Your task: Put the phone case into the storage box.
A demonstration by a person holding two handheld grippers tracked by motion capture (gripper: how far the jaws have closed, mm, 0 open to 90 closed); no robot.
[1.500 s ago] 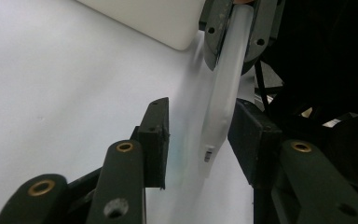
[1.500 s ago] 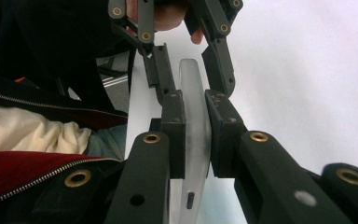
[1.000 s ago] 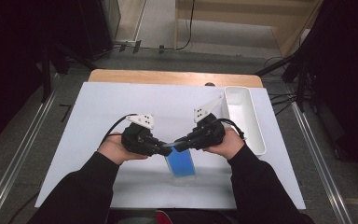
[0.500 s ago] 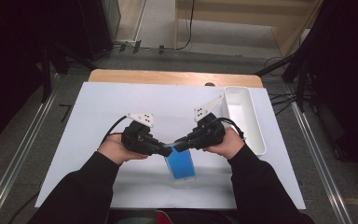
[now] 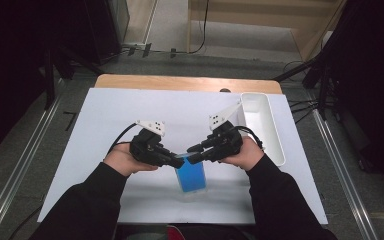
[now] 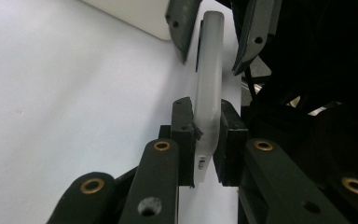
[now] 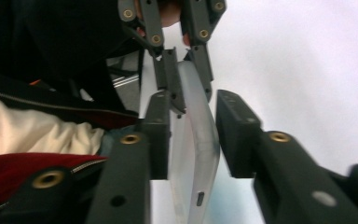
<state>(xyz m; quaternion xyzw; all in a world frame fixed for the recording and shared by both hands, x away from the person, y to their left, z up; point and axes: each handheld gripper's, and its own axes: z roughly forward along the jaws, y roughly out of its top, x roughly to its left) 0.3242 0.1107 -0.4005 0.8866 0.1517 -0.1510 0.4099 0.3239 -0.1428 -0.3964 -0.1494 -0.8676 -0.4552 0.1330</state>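
Two hand-held claws meet over a blue, flat, phone-shaped case (image 5: 191, 173) near the lower middle of the high view. The case is seen standing on the white desk (image 5: 105, 115), its top edge held up between the two claws, its blue face turned toward the bottom of the frame.

The left claw (image 5: 179, 161) comes in from the left of the high view, carried by the left hand (image 5: 122, 159). In the left gripper view, the left claw (image 6: 208, 140) is seen clamped on the translucent edge of the case (image 6: 209, 88), with both pads pressed against its sides.

The right claw (image 5: 192, 153) comes in from the right, carried by the right hand (image 5: 247, 155). In the right gripper view, the right claw (image 7: 193, 135) has the case's pale rim (image 7: 196, 154) between its jaws. The pad at the left of that frame lies close against the rim, while a clear gap is seen between the rim and the pad at the right. Its jaws have just been opening, so the case is between them but no longer pinched. At the top of that view the other claw is seen gripping the far end of the same rim.

Both sleeves are dark and enter from the bottom of the high view. A white, long, open tray (image 5: 270, 135) lies on the desk at the right of the frame, just beyond the right hand. A strip of bare wood (image 5: 180, 82) is seen along the desk's far edge.
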